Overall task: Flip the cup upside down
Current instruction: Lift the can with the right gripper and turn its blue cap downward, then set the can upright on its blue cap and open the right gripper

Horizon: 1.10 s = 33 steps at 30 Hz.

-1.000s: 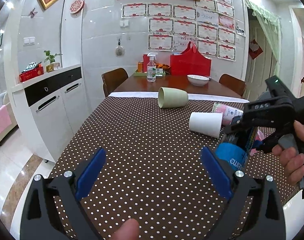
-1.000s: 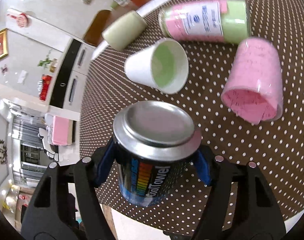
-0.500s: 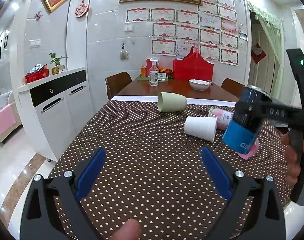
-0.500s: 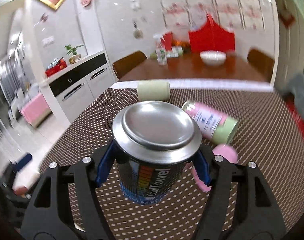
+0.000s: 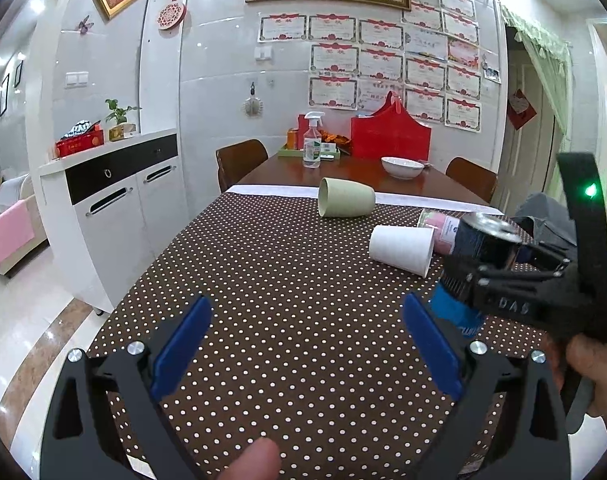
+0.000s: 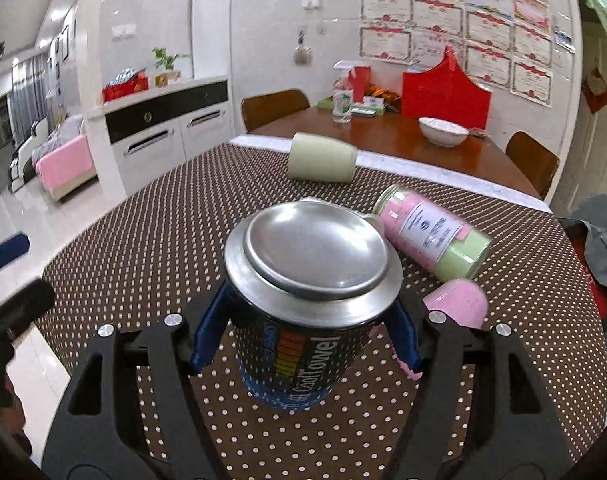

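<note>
The dark canister (image 6: pixel 303 316), printed with "CoolTowel" lettering that reads upside down, stands with its silver metal end (image 6: pixel 313 256) facing up, clamped between the blue fingers (image 6: pixel 207 328) of the right gripper (image 6: pixel 305 330), which press on its two sides. Whether its lower end touches the dotted brown cloth on the worktop (image 6: pixel 143 240) cannot be told; from the left wrist view the canister (image 5: pixel 469 276) sits low over the cloth, slightly tilted.

Just behind the canister lies a white cup (image 5: pixel 401 249) on its side, mostly hidden in the right wrist view. Behind the canister and to its right lies a clear tube of pink and green contents (image 6: pixel 433 236) with a white label, also on its side. To the right of the canister, near it, a pink cup (image 6: pixel 457 304) lies on the cloth, partly hidden by the right finger. Farther behind the canister a pale green cup (image 6: pixel 323 158) lies on its side near the cloth's far edge.

Well behind the canister, on the bare wood part of the worktop, stand a white bowl (image 6: pixel 443 131), a spray bottle (image 6: pixel 342 98) and a red bag (image 6: pixel 445 94).

The left gripper (image 5: pixel 305 354) hovers over the cloth to the left of the canister, its blue fingers (image 5: pixel 181 346) spread wide with nothing between them. A hand (image 5: pixel 595 376) grips the right gripper's handle.
</note>
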{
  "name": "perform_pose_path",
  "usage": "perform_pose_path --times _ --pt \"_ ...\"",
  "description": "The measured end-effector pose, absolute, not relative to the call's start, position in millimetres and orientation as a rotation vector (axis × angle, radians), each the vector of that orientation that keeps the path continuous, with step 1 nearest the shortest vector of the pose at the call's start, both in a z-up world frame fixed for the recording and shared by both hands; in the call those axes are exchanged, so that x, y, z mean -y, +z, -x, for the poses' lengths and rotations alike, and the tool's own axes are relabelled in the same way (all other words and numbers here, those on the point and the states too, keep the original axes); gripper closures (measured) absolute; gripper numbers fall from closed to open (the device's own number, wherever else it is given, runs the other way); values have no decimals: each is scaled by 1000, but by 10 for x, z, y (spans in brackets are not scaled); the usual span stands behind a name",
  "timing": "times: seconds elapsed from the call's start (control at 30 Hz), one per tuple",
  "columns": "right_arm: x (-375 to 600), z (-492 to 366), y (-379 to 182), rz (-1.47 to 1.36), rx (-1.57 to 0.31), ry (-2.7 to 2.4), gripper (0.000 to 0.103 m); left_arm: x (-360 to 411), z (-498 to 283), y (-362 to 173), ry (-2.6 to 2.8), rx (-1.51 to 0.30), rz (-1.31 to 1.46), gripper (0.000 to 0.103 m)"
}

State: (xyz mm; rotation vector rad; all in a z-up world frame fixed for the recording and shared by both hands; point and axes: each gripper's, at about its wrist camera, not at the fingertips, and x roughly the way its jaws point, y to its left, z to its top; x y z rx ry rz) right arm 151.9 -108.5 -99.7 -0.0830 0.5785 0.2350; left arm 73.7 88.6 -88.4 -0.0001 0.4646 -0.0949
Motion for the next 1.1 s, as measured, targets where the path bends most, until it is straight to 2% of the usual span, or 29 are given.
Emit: perform_pose_path --times 0.47,0.53,0.63,1.1 --pt "997 -1542 -1197 138 -621 234 33 -864 -691 -891 -101 -465 -8 8" --pt "978 -1530 -1203 141 -624 248 20 -852 -684 -886 -104 -465 -11 8" --pt "992 -1498 -1167 138 -607 242 6 -833 -666 -864 -106 -459 -15 8" --pt "1216 -1266 -873 7 -563 286 6 -661 -484 -644 -113 -408 -49 8"
